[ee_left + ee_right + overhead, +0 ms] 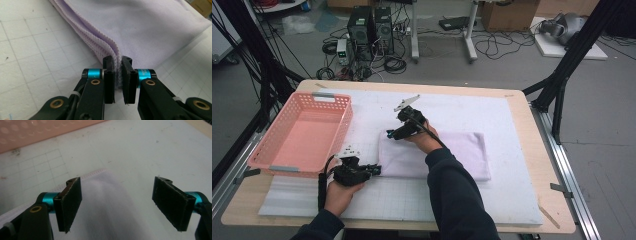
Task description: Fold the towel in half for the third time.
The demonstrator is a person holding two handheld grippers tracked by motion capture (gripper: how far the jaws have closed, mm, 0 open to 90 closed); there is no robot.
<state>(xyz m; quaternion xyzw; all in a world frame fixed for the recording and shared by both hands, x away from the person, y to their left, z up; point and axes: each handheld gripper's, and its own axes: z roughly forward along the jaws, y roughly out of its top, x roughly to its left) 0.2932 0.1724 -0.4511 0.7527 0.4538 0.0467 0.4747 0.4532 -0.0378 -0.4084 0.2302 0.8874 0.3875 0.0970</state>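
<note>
Two grippers work on one folded lilac towel [447, 155], which lies flat on the white gridded mat [492, 200], just to the right of the pink basket [302, 132]. Your left gripper [374, 170] sits at the towel's near left corner, on the side facing the basket. In the left gripper view its jaws are drawn narrow and pinch the stacked, ribbed edges of the towel [117, 67] between the pads [109, 86], so that corner is held. Your right gripper [391, 134] hovers over the towel's far left corner, also on the basket side, with your hand resting above the cloth. In the right gripper view its jaws stand wide apart, one pad [71, 203] over the towel's surface [110, 207] and the other beyond its edge over the mat [140, 157]; the corner lies between them, and no pad presses on it. From that view a strip of the basket [37, 132] appears beyond the towel's corner. Both of your sleeves reach toward the towel from the near edge of the wooden table [557, 165].
</note>
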